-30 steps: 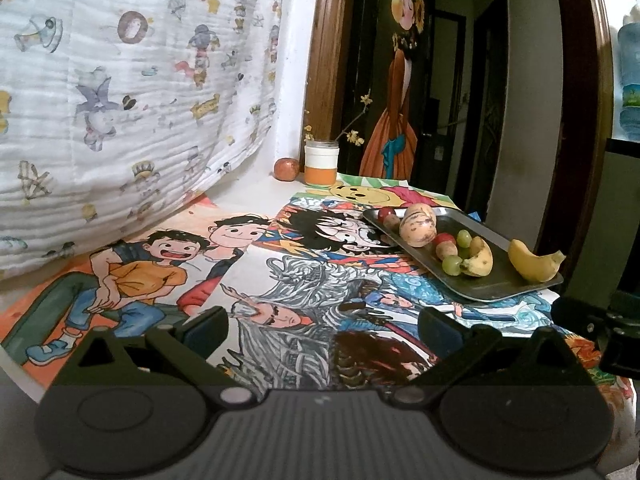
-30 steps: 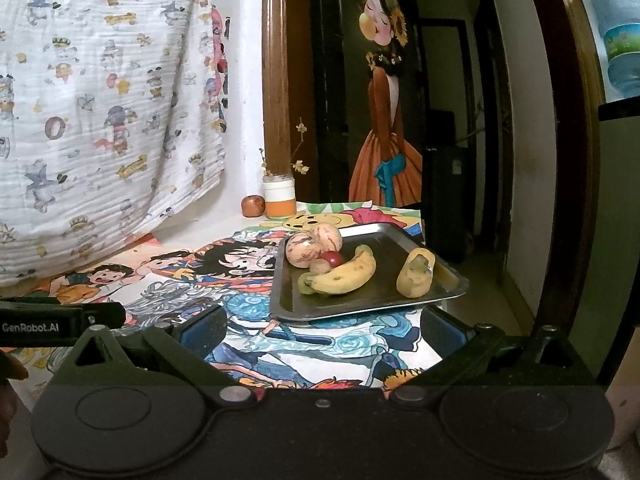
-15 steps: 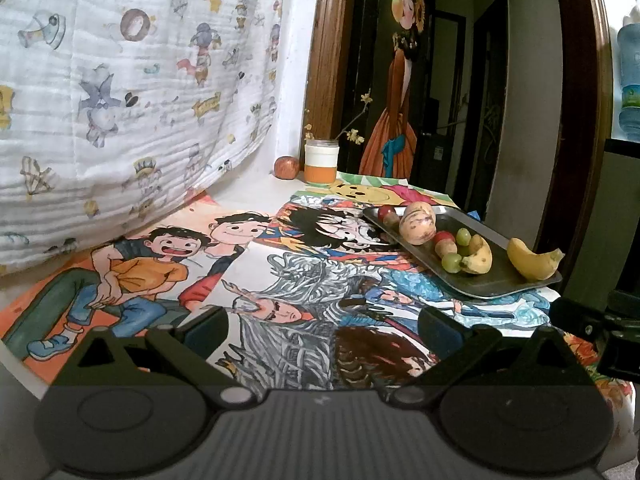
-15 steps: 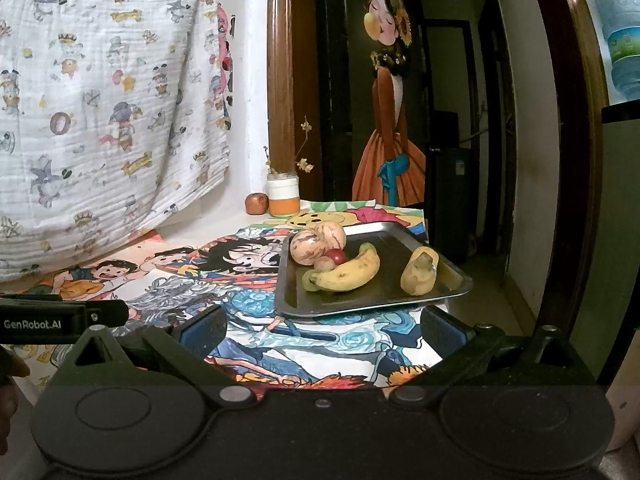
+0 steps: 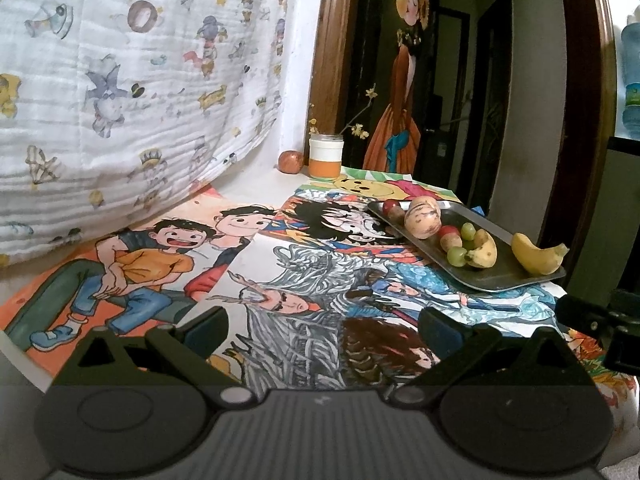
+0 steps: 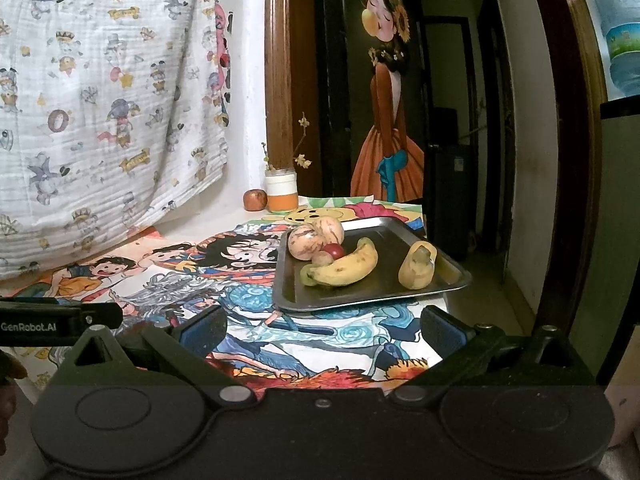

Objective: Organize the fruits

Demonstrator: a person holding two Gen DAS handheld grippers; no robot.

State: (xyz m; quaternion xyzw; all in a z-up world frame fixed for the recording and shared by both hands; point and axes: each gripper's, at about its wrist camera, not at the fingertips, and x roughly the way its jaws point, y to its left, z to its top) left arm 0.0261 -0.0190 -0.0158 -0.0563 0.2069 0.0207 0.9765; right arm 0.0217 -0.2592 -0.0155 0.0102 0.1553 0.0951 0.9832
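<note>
Table with cartoon drawings (image 5: 168, 264) under both my grippers. Since a second ago: view drifts slightly, fruit unmoved, so no progress shown. Left gripper (image 5: 324, 326) and right gripper (image 6: 322, 326) wide open, empty. Metal tray (image 6: 452, 280) holds bananas (image 6: 344, 266), two pale round fruits (image 6: 316, 236), grapes (image 5: 456, 256). Lone apple (image 6: 255, 199) off tray, beside jar (image 6: 282, 196).

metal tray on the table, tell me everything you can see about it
The metal tray is a shallow, dark grey rectangular pan with a raised, rounded rim, dull and a little reflective. It lies flat on the cartoon drawings near the table's right edge, its right corner seeming to jut past it. On it sit two bananas, two pale round fruits, small red fruits and green grapes. Neither gripper touches it.
</note>
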